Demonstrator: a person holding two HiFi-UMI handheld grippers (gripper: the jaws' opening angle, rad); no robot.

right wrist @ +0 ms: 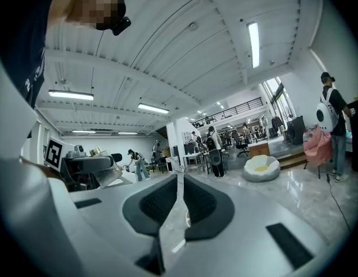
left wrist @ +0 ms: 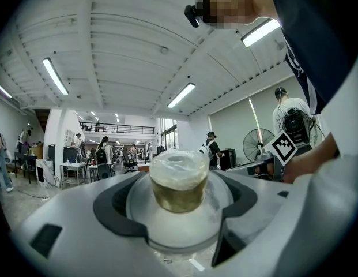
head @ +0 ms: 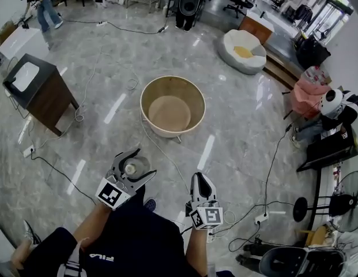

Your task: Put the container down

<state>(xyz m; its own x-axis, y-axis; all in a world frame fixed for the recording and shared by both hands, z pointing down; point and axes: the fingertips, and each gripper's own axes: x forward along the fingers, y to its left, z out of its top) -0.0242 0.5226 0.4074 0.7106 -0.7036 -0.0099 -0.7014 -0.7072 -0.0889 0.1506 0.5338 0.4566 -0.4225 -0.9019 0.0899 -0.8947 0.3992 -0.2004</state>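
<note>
Holding entry: left tongs pinching a small clear plastic container with a cloudy lid and amber contents, the curved pads closed around its sides.

- Container: off the ground, above the grey marble floor, on the person's side of the large round wooden tub and slightly left of it. It is apart from the tub.
- Right tongs: pressed together, nothing between them. They are on the same near side of the tub, slightly to its right.
- Wooden tub: on the floor, open top, bare interior showing.
- White beanbag with a yellow centre: beyond the tub, to its right.
- Dark wooden cabinet with a white top panel: well to the tub's left.
- Black cables: trailing over the floor on the tub's right.
</note>
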